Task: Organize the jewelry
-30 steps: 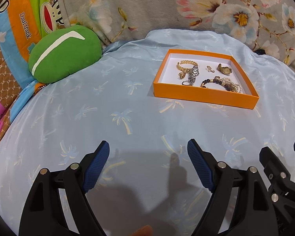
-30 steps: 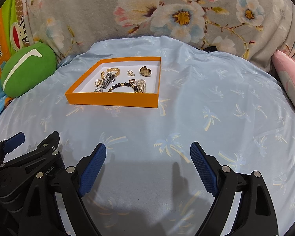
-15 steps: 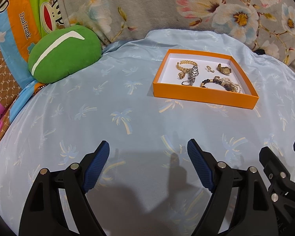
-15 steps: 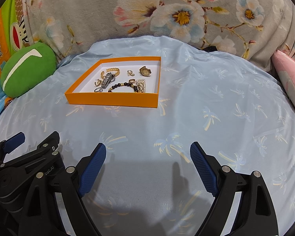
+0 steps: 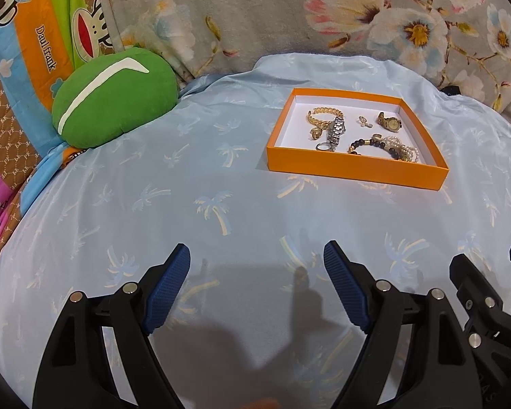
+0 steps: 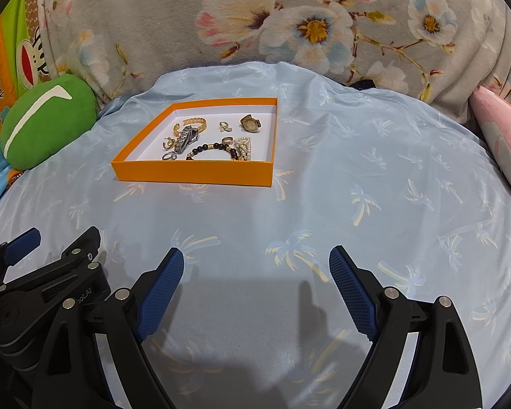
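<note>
An orange tray [image 5: 354, 171] [image 6: 194, 172] with a white floor sits on the light blue palm-print sheet. It holds several pieces of jewelry: a gold chain bracelet [image 5: 323, 115], a silver watch [image 5: 336, 129] [image 6: 186, 139], a gold watch [image 5: 389, 122] [image 6: 250, 123], a black bead bracelet [image 5: 374, 144] [image 6: 214, 148], pearls [image 6: 243, 146] and small rings. My left gripper [image 5: 257, 260] is open and empty, well short of the tray. My right gripper [image 6: 256, 262] is open and empty, also short of the tray.
A green cushion [image 5: 114, 97] [image 6: 47, 124] lies left of the tray. A floral grey blanket [image 6: 289, 27] rises behind. A pink pillow [image 6: 504, 139] lies at the right edge. Colourful cartoon bedding [image 5: 34, 44] is at the far left.
</note>
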The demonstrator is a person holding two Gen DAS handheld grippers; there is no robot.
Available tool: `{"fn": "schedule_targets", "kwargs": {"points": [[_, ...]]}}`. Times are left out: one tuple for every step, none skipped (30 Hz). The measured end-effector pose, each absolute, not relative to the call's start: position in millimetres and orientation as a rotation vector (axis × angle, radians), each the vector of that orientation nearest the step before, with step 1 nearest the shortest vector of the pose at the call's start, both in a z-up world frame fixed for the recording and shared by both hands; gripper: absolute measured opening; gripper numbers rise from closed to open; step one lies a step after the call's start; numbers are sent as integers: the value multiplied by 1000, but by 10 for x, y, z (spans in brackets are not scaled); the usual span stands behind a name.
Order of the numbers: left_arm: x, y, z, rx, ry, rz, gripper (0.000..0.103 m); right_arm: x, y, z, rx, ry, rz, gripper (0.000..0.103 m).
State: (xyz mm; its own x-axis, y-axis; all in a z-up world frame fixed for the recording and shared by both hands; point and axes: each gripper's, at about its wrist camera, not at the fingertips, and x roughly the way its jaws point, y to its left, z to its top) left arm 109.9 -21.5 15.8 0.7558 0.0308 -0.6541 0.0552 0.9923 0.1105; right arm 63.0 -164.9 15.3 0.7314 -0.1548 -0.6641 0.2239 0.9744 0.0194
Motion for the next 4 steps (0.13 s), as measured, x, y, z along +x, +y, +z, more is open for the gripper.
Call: {"fn": "schedule_targets", "kwargs": {"points": [[1099,-213,160,126,713,-13,78,632,-1655,154,101,721,-208,86],[1100,-211,161,126,713,-13,78,631,-1647,152,100,721,-209,86],[1100,-210,161,127,713,-12,78,631,-1649,152,100,722,-209,86],[1098,-212,161,127,713,-12,78,633,-1655,153,100,722,-209,86]]}}
